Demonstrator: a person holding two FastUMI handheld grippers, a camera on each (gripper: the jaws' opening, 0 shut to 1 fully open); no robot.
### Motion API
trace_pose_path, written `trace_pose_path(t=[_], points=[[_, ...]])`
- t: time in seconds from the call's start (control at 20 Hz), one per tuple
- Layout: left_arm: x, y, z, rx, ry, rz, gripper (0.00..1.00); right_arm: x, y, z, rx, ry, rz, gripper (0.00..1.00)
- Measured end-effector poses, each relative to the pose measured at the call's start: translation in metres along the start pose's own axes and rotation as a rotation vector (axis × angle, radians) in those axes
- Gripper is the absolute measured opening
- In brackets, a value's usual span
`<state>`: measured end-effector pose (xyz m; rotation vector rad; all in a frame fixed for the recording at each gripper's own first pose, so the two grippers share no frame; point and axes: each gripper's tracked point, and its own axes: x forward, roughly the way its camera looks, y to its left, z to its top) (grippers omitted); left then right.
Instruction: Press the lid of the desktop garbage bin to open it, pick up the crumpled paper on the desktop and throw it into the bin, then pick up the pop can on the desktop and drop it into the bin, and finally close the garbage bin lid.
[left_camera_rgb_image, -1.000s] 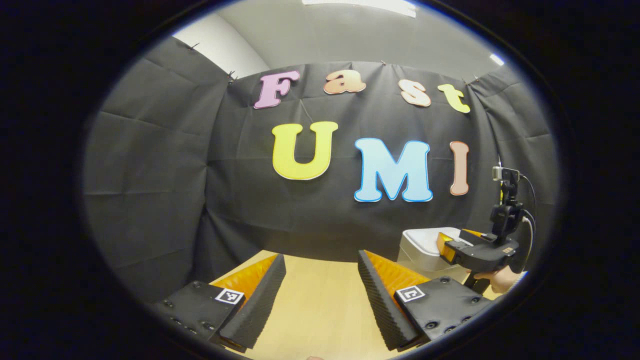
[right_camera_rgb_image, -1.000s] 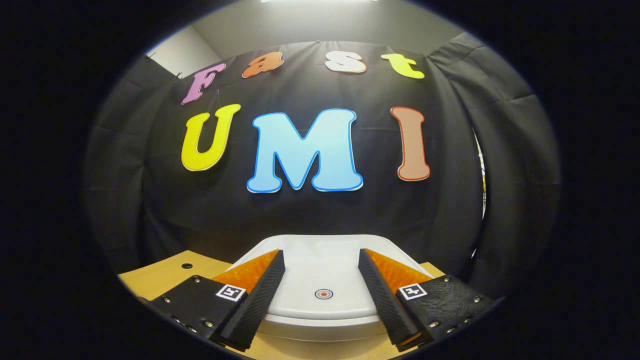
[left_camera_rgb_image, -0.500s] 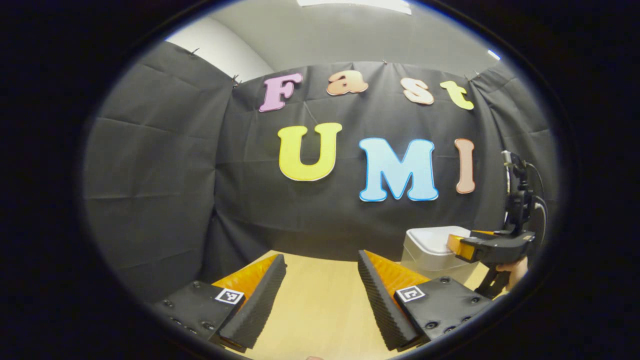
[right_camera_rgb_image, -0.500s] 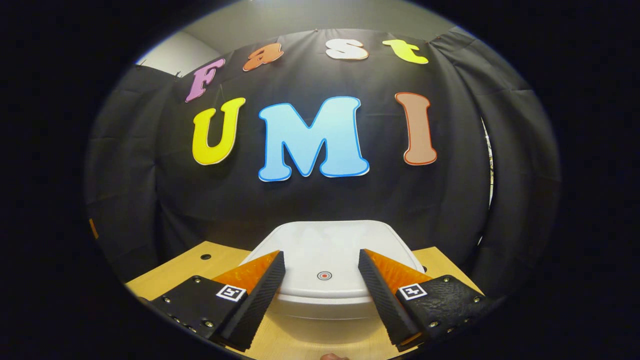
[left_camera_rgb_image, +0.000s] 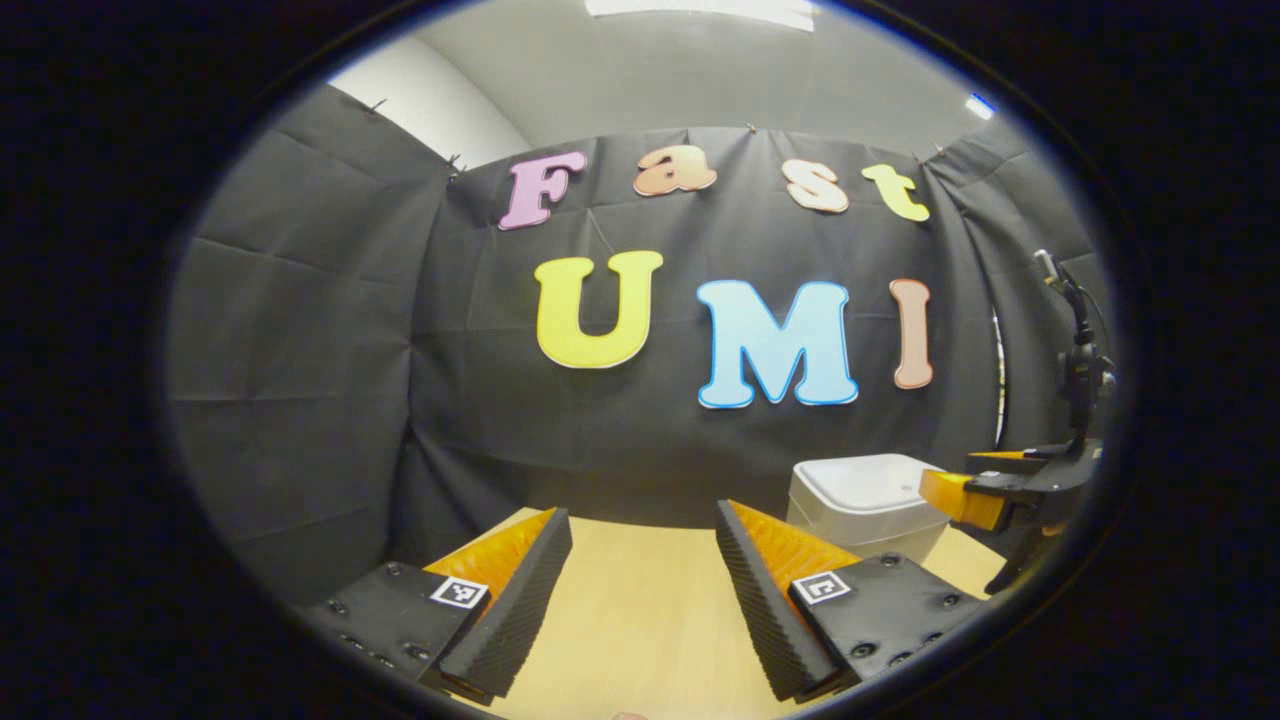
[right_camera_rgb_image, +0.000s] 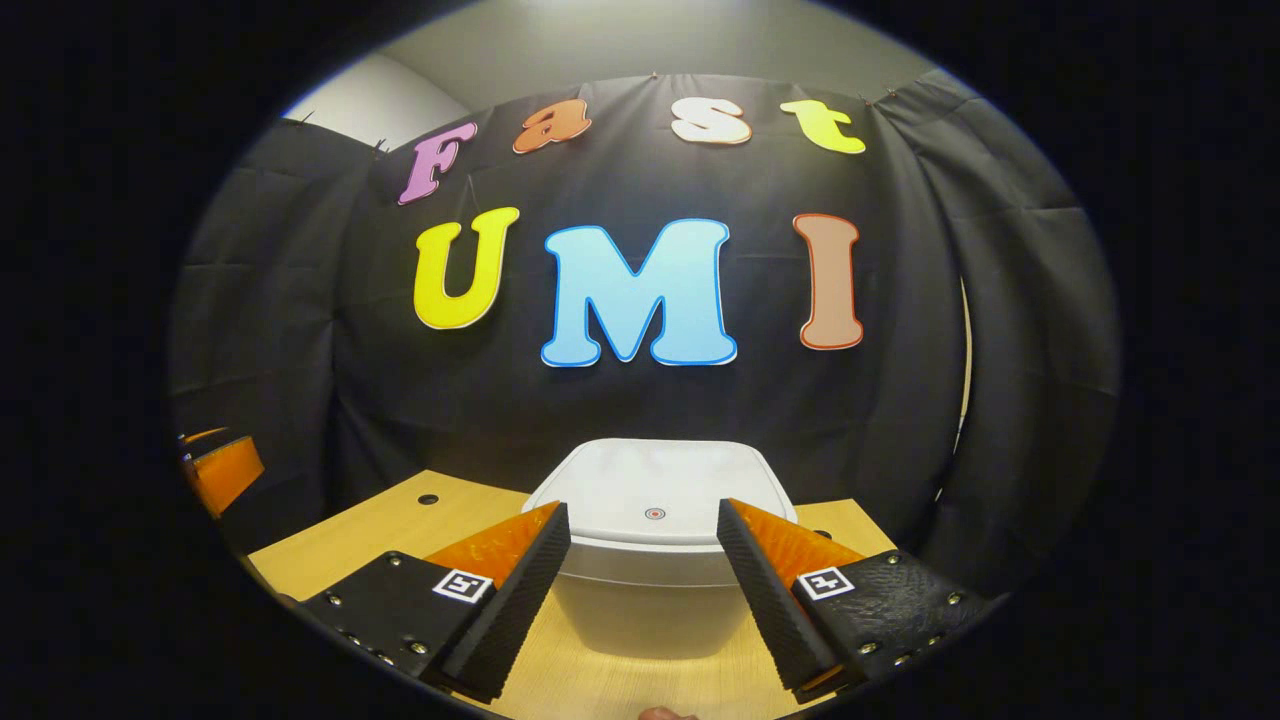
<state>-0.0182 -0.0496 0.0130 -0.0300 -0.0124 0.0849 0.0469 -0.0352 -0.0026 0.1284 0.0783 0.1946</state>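
The white desktop bin (right_camera_rgb_image: 650, 590) stands on the wooden table, straight ahead in the right gripper view. Its lid (right_camera_rgb_image: 660, 490) is down and flat, with a small red dot (right_camera_rgb_image: 654, 513) near the front edge. My right gripper (right_camera_rgb_image: 641, 512) is open, held just short of the bin's front, touching nothing. In the left gripper view the bin (left_camera_rgb_image: 860, 500) sits at the right, with the right gripper (left_camera_rgb_image: 985, 492) hovering beside it. My left gripper (left_camera_rgb_image: 640, 515) is open over bare table, with nothing between its fingers.
The wooden table (left_camera_rgb_image: 640, 610) runs back to the black cloth wall. A small round hole (right_camera_rgb_image: 428, 497) lies in the tabletop left of the bin. The left gripper (right_camera_rgb_image: 222, 468) pokes in at the left edge of the right gripper view.
My right gripper has drawn back from over the lid, so the bin now looks smaller and farther off. The lid stays down. The left gripper has barely shifted.
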Motion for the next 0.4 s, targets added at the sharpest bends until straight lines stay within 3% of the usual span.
trace_pose_path(t=[0.4], points=[[0.018, -0.002, -0.008, 0.004, 0.004, -0.070, 0.94, -0.045, 0.023, 0.018, -0.012, -0.065, -0.014, 0.95]])
